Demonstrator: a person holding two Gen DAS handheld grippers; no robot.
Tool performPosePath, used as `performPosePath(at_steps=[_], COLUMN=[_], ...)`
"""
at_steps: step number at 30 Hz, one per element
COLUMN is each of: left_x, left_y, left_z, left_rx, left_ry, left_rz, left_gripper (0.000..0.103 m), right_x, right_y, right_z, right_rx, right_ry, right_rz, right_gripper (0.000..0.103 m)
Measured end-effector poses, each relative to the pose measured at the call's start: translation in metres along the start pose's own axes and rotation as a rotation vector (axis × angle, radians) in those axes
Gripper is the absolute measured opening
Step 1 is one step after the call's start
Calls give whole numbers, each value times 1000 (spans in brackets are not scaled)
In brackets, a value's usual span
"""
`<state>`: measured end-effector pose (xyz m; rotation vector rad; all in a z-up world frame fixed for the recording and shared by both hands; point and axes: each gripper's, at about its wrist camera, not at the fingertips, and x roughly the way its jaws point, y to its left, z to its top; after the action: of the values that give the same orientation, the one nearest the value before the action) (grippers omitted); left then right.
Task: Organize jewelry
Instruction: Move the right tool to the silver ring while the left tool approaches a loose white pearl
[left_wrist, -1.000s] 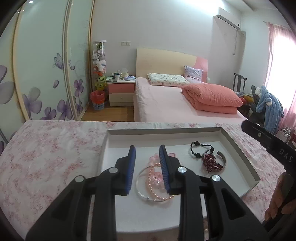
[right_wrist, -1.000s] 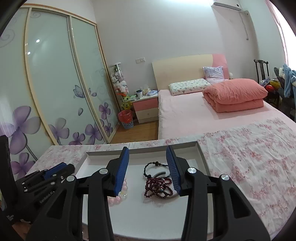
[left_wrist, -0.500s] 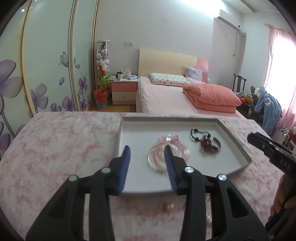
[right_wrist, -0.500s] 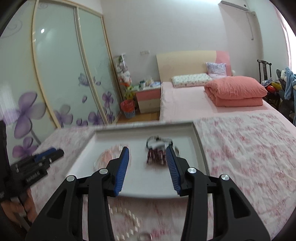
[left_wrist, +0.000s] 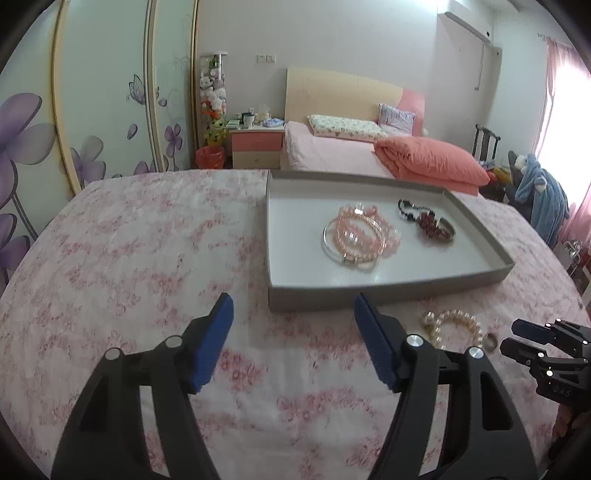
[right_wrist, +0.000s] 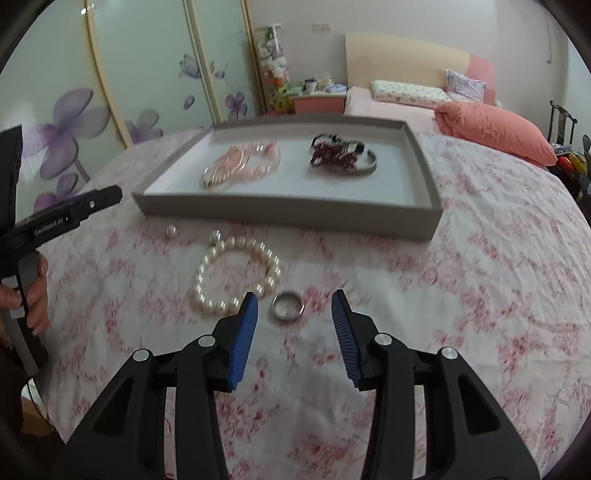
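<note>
Hand-held grippers (right_wrist: 294, 315) now off tray (right_wrist: 288, 212)

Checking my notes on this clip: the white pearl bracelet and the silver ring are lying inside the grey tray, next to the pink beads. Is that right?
Not quite. The white pearl bracelet and silver ring lie outside the grey tray, on the floral cloth in front of it, as the right wrist view shows. The pink beads are in the tray.
</note>
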<state>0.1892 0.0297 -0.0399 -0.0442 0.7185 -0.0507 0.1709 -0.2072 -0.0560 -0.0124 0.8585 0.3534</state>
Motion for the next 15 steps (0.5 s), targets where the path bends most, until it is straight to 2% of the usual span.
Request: performPosePath(at_steps=[5, 9, 12, 14, 15], left_x=[3, 7, 10, 12, 13], left_y=[-2, -3, -3, -5, -6], left_z=[-9, -12, -14, -15, -15], left_rx=[14, 19, 25, 32, 37], left_ry=[26, 38, 47, 56, 60], left_rz=[8, 11, 11, 11, 10], left_gripper=[71, 72, 72, 72, 72], right_x=[7, 15, 17, 17, 18], right_y=[7, 13, 15, 13, 12], right_z=[-3, -3, 0, 2, 3], right_rx=[-24, -66, -76, -73, -73], right_ry=[34, 48, 46, 44, 43], right_rz=[-18, -61, -69, -73, -83], right_gripper=[43, 39, 33, 23, 23])
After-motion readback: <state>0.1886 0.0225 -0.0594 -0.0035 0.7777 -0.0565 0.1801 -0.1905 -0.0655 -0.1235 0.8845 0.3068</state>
